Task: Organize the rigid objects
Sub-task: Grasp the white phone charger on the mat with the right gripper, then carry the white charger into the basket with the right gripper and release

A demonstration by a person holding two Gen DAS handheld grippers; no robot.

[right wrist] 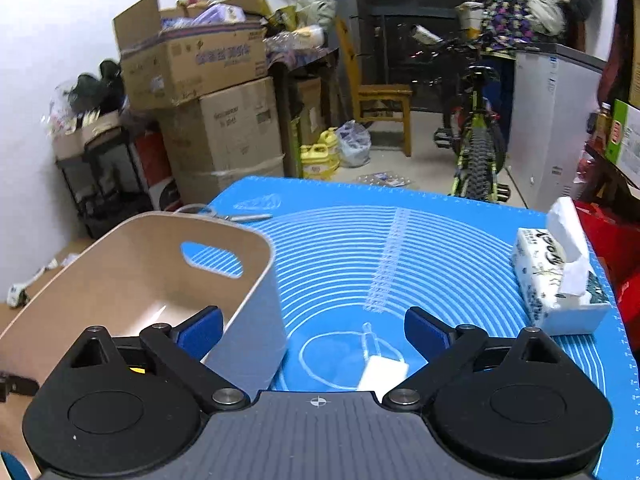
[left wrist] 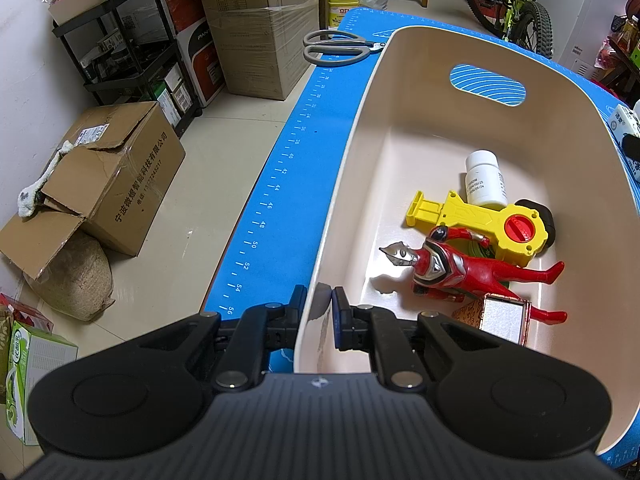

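A beige plastic basket (left wrist: 360, 128) stands on the blue mat. It holds a red action figure (left wrist: 460, 270), a yellow toy (left wrist: 480, 220), a white pill bottle (left wrist: 485, 178) and a small mirrored box (left wrist: 502, 318). My left gripper (left wrist: 318, 300) is shut on the basket's near left wall, one finger outside, one inside. Grey scissors (left wrist: 340, 47) lie on the mat beyond the basket. My right gripper (right wrist: 314, 330) is open and empty, above the basket's right wall (right wrist: 256, 280) and a white charger with cable (right wrist: 380, 372).
A tissue box (right wrist: 560, 284) sits on the mat's right side. The mat's left edge (left wrist: 272, 200) drops to the floor, where cardboard boxes (left wrist: 116, 184) stand. A bicycle (right wrist: 476, 140) and a chair (right wrist: 380, 96) stand beyond the table.
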